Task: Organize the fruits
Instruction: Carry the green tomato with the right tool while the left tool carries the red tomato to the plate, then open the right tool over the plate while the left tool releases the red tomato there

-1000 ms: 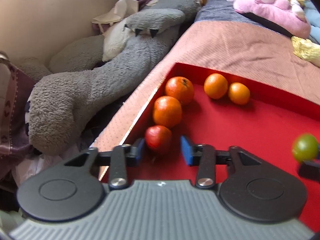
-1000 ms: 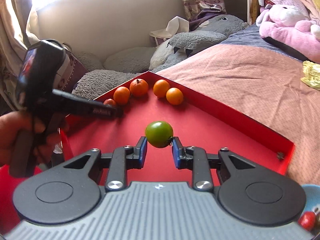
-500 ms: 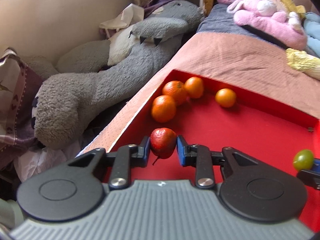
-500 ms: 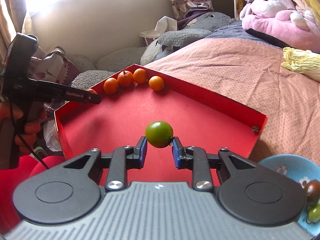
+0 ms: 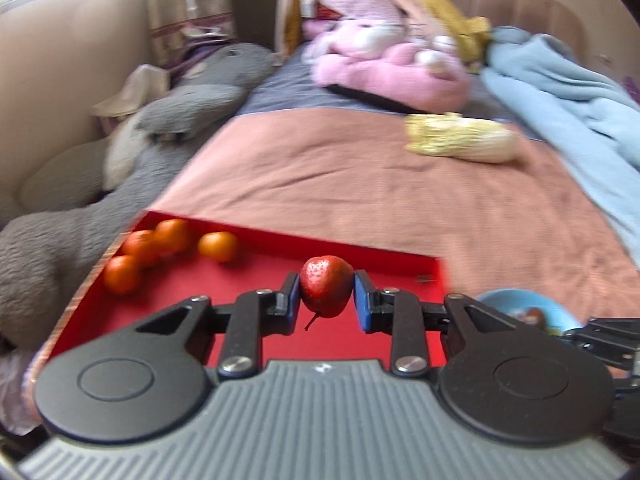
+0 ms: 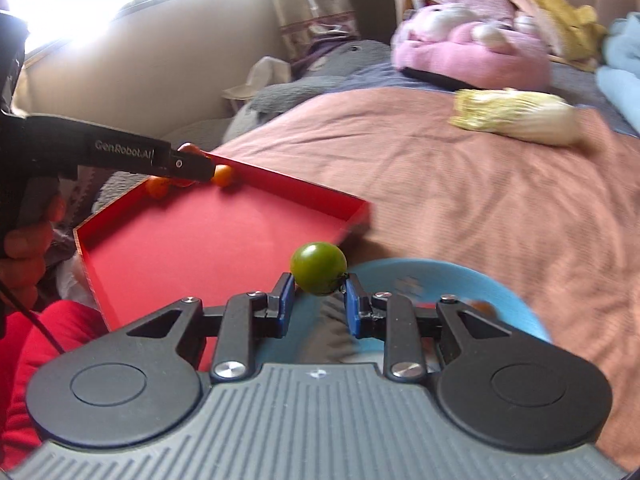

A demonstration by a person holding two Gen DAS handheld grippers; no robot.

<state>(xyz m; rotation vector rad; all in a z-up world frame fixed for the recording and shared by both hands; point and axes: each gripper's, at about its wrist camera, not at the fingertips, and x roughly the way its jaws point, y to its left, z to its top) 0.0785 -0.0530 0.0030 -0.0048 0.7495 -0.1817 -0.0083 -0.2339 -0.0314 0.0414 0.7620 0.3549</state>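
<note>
Two fruits are in transit, one per gripper, both bound by appearance for the blue bowl point(image 6: 516, 300), the landmark used below.

Left wrist view: the left gripper point(image 5: 326, 294) is closed on a red fruit point(image 5: 326, 285), its blue pads pressed to either flank and the stem hanging free. A second ago the same jaws stood apart around this fruit on the floor of the red tray point(image 5: 256, 280); the fruit is now lifted clear and carried toward the tray's bowl-side corner. Four oranges point(image 5: 218, 246) remain clustered at the tray corner farthest from the bowl. The bowl shows only as a blue rim just beyond that near corner, with dark fruit inside.

Right wrist view: the right gripper point(image 6: 319, 298) pinches a green fruit point(image 6: 318, 267), as it did a second ago. Then the fruit hung over the middle of the tray; now it sits at the bowl's near rim, with the tray behind and to the left. The bowl holds a few blurred items.

Reading: sorting is under way; the green fruit is nearly placed for release, with the red one likely to follow.
</note>
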